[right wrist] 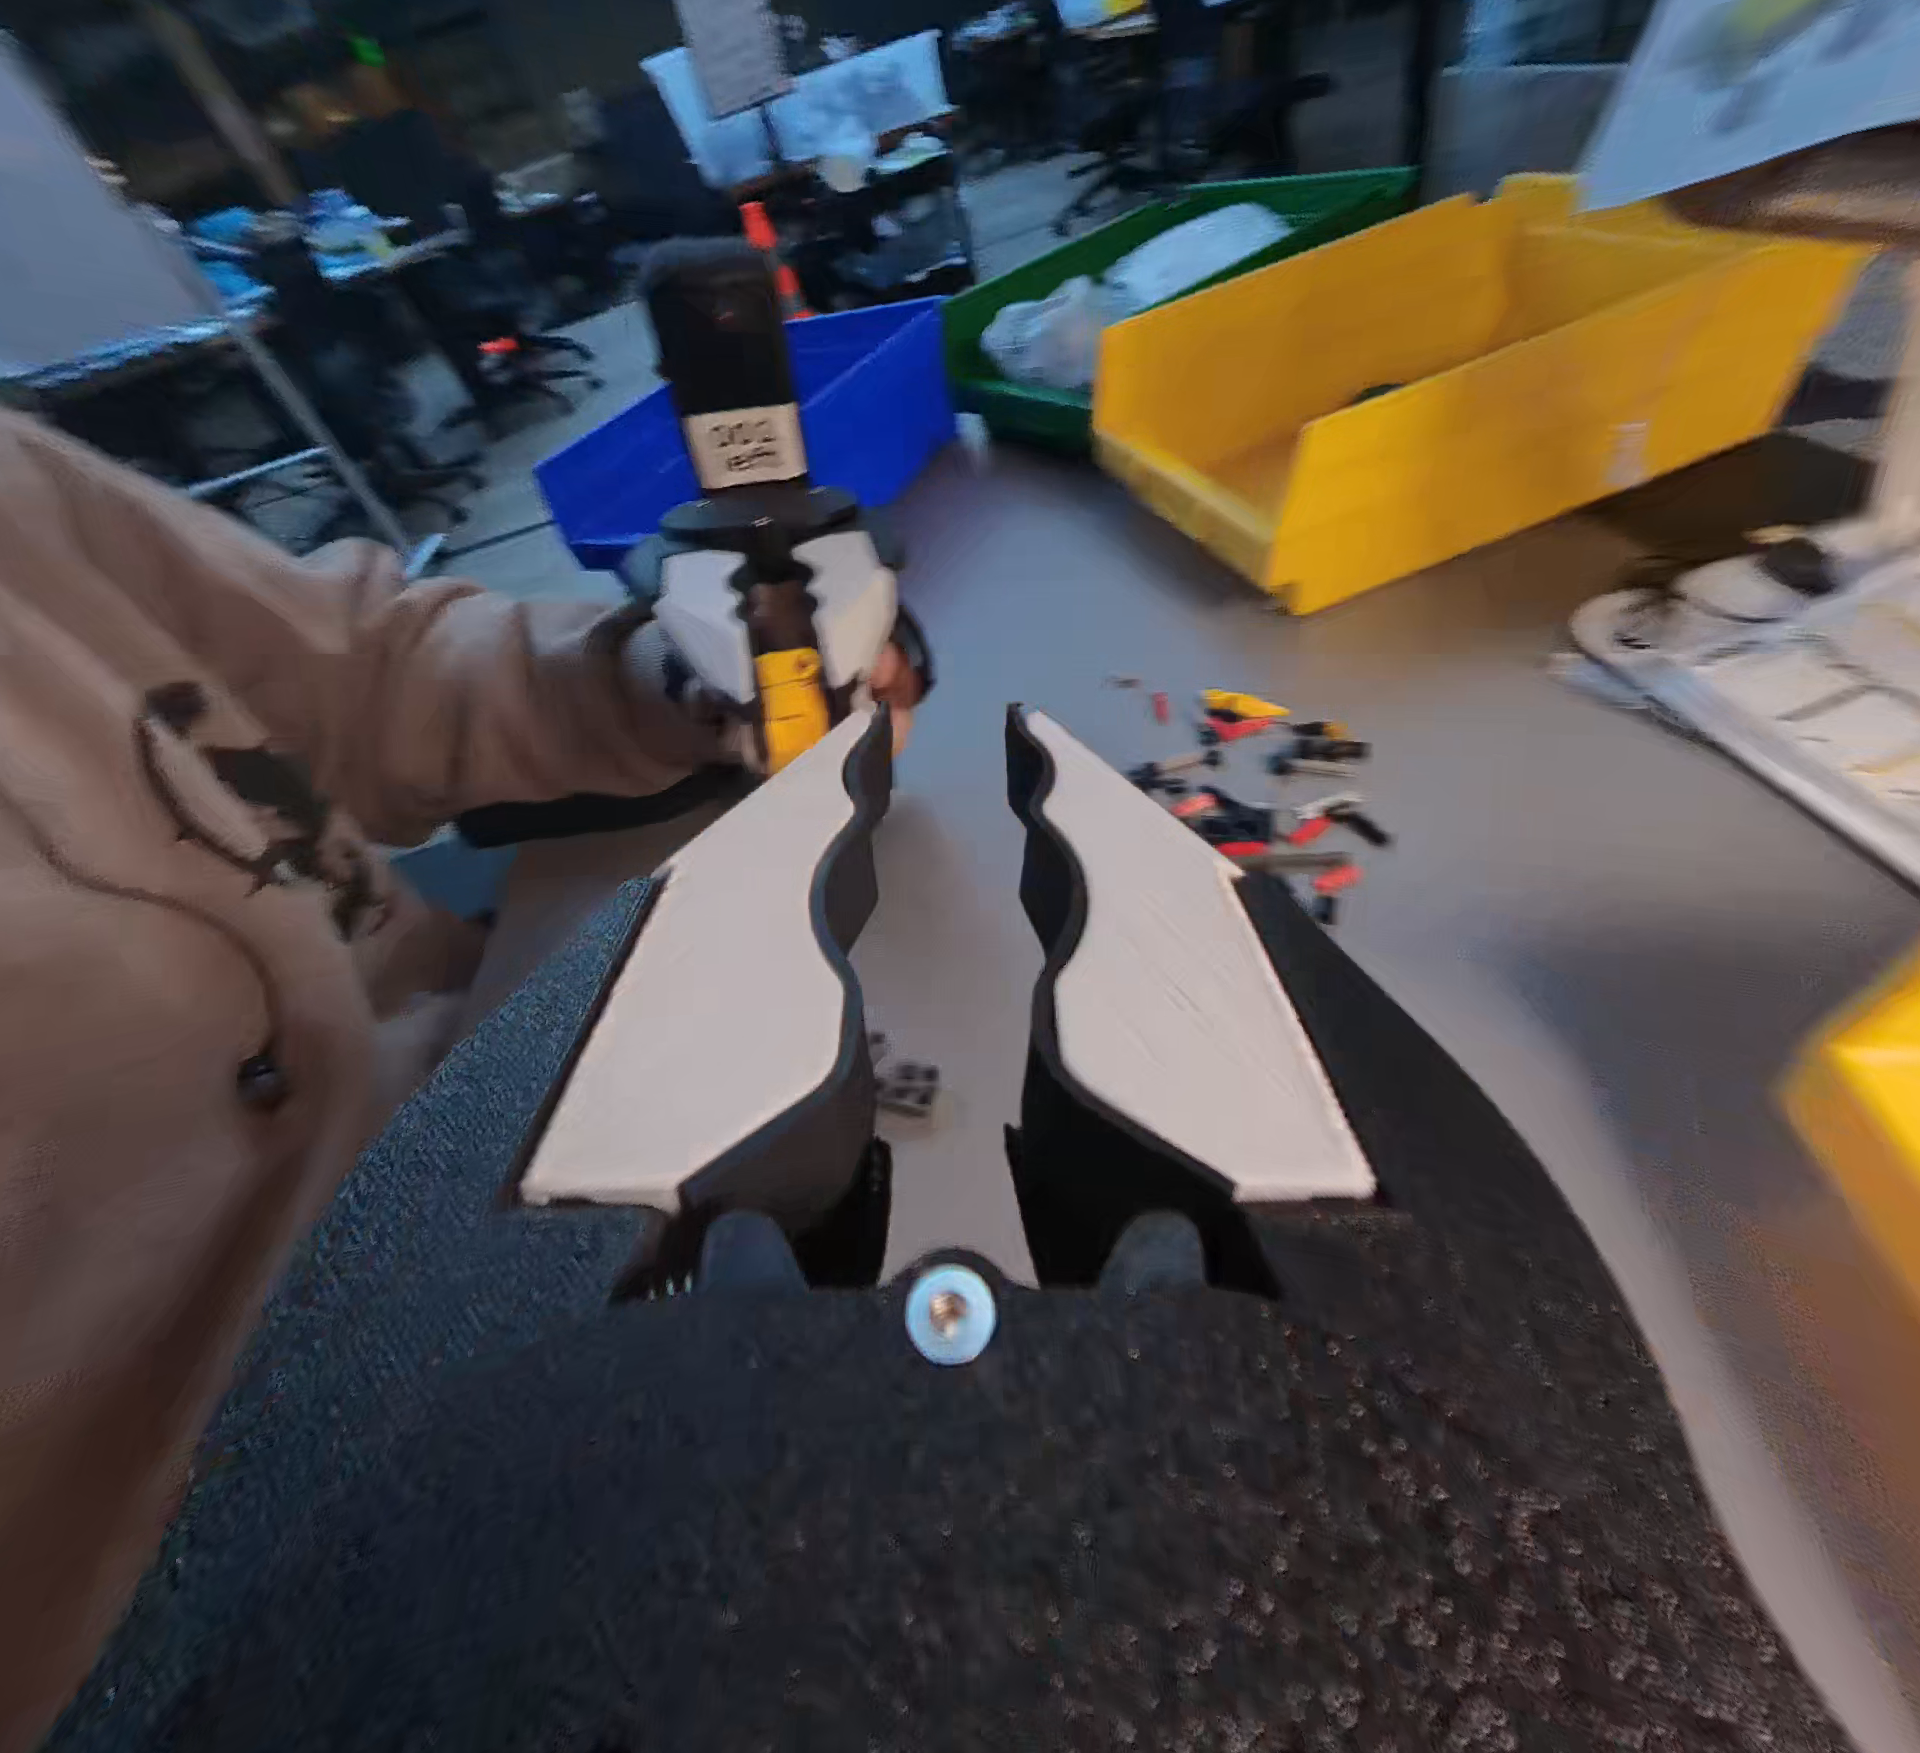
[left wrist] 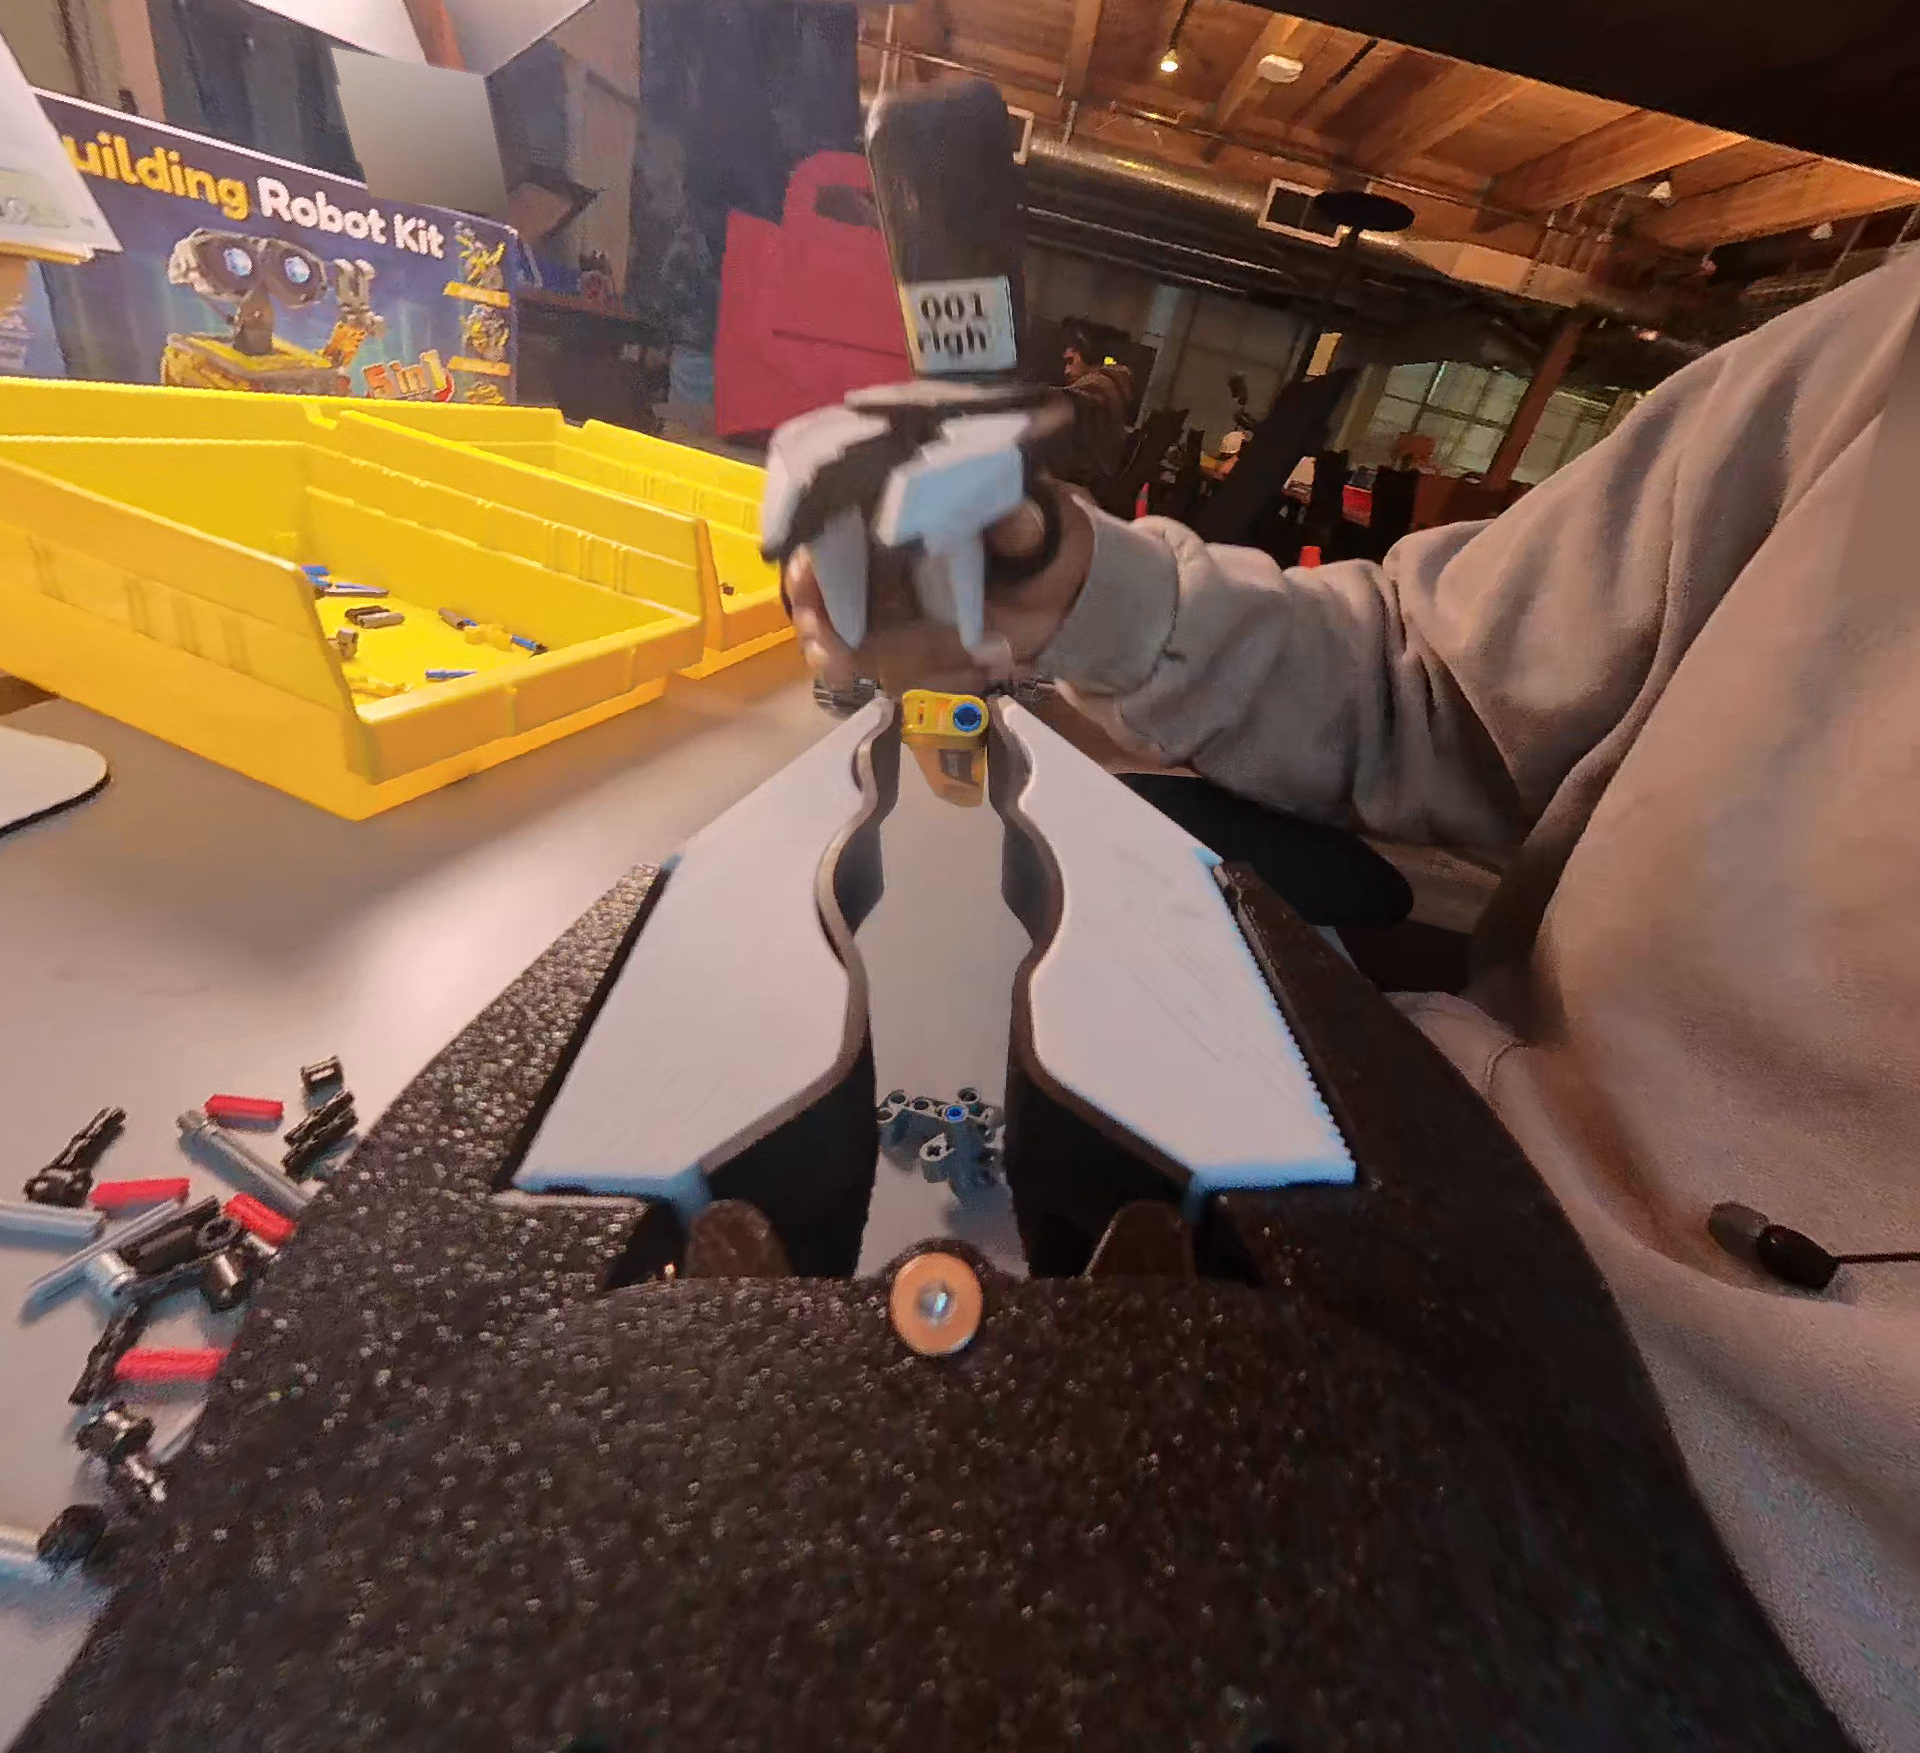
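The left gripper (left wrist: 940, 716) is squeezing a small yellow block piece (left wrist: 943, 745) between its fingers, up above the grey tabletop (left wrist: 312, 924). The right gripper (right wrist: 945, 716) is holding nothing, its fingers apart. Little toy pieces (right wrist: 1257, 794) are lying nearby.

The left gripper (left wrist: 940, 716) has pale grey fingers edged in black on a speckled black body, and a yellow piece (left wrist: 943, 747) with a blue round spot sits between its tips. The right gripper (right wrist: 943, 716) shows off-white fingers with black edges. The worktop (left wrist: 260, 924) is plain grey. On it lie red, black and grey small parts (left wrist: 177, 1215). The bins (left wrist: 343, 581) are bright yellow; others are blue (right wrist: 748, 446) and green (right wrist: 1174, 249). The sleeve (left wrist: 1351, 654) is beige-grey. A box (left wrist: 281, 280) is dark blue with yellow and white print.
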`<state>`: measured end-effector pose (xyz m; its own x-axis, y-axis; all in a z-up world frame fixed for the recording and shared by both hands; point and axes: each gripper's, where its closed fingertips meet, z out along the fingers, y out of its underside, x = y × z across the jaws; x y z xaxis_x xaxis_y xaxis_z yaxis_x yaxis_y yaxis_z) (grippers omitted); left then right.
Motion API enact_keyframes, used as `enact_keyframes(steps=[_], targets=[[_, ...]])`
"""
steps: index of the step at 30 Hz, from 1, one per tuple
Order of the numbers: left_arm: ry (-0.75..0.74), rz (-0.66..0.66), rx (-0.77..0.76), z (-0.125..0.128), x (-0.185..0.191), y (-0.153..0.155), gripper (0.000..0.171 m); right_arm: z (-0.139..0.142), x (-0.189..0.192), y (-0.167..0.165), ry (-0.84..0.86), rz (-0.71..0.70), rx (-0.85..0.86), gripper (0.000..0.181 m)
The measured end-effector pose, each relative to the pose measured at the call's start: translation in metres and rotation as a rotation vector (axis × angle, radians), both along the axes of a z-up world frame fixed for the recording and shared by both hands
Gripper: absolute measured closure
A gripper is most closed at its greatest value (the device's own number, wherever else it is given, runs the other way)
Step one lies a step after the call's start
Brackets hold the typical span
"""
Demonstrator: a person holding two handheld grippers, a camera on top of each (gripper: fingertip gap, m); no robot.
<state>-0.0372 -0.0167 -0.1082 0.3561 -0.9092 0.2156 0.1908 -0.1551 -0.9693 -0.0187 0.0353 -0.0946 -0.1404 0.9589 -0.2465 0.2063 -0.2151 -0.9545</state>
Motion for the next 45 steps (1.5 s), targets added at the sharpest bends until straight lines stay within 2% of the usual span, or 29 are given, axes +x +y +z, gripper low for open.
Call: enact_keyframes(steps=[1,3,5,7,11,16,18,20,24,29,41,42,43,44,45], targets=[[-0.003,-0.013,0.016,0.002,0.002,-0.004,0.156,-0.009,-0.004,-0.025,0.018,0.058,0.002,0.159],[-0.001,-0.023,0.038,0.002,0.006,-0.008,0.156,-0.023,-0.012,-0.053,0.043,0.098,0.055,0.158],[0.006,-0.032,0.048,0.001,0.010,-0.011,0.156,-0.033,-0.019,-0.062,0.061,0.091,0.114,0.160],[0.008,-0.025,0.046,0.000,0.010,-0.010,0.156,-0.037,-0.021,-0.065,0.073,0.096,0.123,0.171],[0.048,-0.014,0.031,-0.006,0.009,-0.007,0.155,-0.035,-0.016,-0.059,0.095,0.045,0.216,0.171],[0.087,-0.004,-0.056,-0.021,0.006,0.002,0.153,-0.052,-0.008,-0.043,-0.018,-0.072,0.578,0.172],[0.094,-0.025,-0.123,-0.027,0.008,0.004,0.151,-0.054,-0.008,-0.043,-0.040,-0.090,0.668,0.172],[0.092,-0.061,-0.189,-0.032,0.012,0.002,0.160,-0.056,-0.008,-0.041,-0.061,-0.111,0.765,0.172],[0.063,-0.078,-0.277,-0.034,0.013,0.002,0.163,-0.058,-0.006,-0.037,-0.076,-0.139,0.925,0.172],[0.064,-0.106,-0.308,-0.037,0.020,-0.001,0.165,-0.056,-0.011,-0.044,-0.050,-0.137,0.960,0.170],[0.005,-0.086,-0.320,-0.021,0.018,0.007,0.165,-0.042,-0.005,-0.036,-0.053,-0.122,0.928,0.171],[-0.081,-0.031,-0.318,-0.009,-0.001,0.016,0.165,-0.041,0.000,-0.026,-0.085,-0.164,0.941,0.171],[-0.231,0.048,-0.327,0.008,-0.042,0.028,0.166,-0.041,0.019,0.000,-0.139,-0.245,0.971,0.171],[-0.295,0.134,-0.301,0.017,-0.079,0.034,0.167,-0.034,0.041,0.018,-0.114,-0.304,0.876,0.172],[-0.221,0.155,-0.270,0.013,-0.083,0.032,0.166,-0.026,0.052,0.023,-0.057,-0.317,0.757,0.172]])
